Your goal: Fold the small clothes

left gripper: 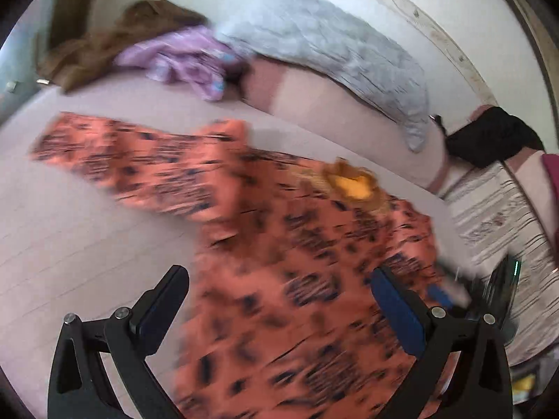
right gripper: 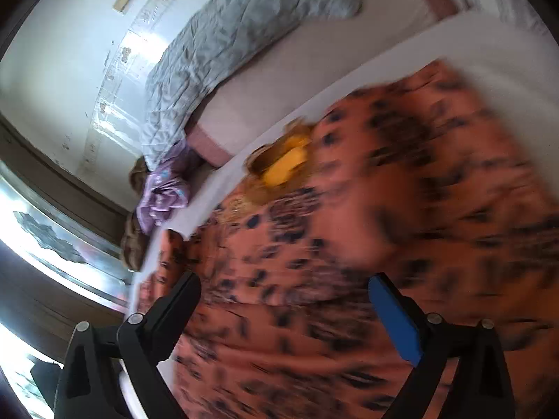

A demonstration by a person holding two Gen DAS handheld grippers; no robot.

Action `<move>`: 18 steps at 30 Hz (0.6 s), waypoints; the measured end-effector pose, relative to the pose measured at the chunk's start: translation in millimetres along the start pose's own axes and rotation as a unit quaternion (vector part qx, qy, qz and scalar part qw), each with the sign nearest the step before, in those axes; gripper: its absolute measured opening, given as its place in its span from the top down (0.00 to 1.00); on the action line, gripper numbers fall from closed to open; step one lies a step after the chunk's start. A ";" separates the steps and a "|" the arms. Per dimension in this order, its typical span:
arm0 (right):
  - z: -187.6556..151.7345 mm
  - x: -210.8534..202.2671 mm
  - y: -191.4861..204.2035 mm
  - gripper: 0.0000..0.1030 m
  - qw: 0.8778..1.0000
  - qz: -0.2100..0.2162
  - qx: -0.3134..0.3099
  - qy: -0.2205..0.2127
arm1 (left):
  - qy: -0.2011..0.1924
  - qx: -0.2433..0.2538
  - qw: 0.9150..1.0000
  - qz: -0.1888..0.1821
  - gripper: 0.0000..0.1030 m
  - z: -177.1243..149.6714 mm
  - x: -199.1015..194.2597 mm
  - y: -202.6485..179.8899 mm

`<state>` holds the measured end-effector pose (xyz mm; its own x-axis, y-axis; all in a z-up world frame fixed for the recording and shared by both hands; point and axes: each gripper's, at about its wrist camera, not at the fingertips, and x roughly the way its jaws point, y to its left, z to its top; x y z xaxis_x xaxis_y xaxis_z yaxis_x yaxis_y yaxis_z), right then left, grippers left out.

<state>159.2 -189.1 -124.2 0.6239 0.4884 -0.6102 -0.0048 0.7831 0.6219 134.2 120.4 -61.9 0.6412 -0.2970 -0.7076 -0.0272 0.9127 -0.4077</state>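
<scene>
Both views were pretty motion-blurred, but the main thing was clear enough: an orange patterned garment (left gripper: 279, 244) with dark blotches lay spread over the pale bed sheet (left gripper: 70, 227), one sleeve running out toward 10 o'clock in the left wrist view and a yellow-gold neckline (left gripper: 353, 181) up around 1 o'clock. The left gripper (left gripper: 279, 276) was spread wide, fingers on either side of the cloth and pinching nothing. Same deal with the right gripper (right gripper: 284, 279), wide apart over the same garment (right gripper: 384, 227), nothing between its fingers. Farther back, at about 11 o'clock, sat a crumpled purple cloth (left gripper: 185, 59) next to a brown heap (left gripper: 104, 45), and a grey quilt (left gripper: 332, 45) ran along toward 1 o'clock.
</scene>
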 end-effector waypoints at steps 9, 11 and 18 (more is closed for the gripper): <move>-46.8 -30.9 -46.9 0.04 1.000 -0.011 -0.020 -0.003 | 0.127 0.023 0.991 0.018 0.07 44.1 148.0 -38.1; -51.0 -33.6 -49.9 0.04 1.000 -0.007 -0.029 -0.007 | 0.146 0.010 0.989 0.029 0.20 44.0 166.6 -31.4; -57.2 -32.9 -55.1 0.04 0.999 0.003 -0.035 -0.013 | 0.096 0.034 0.993 0.063 0.96 50.0 144.5 -36.0</move>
<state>94.2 -226.3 -166.4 0.6444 0.4835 -0.5925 -0.0629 0.8056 0.5890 266.2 58.8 -120.6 0.4777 -0.2213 -0.8502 -0.0416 0.9610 -0.2735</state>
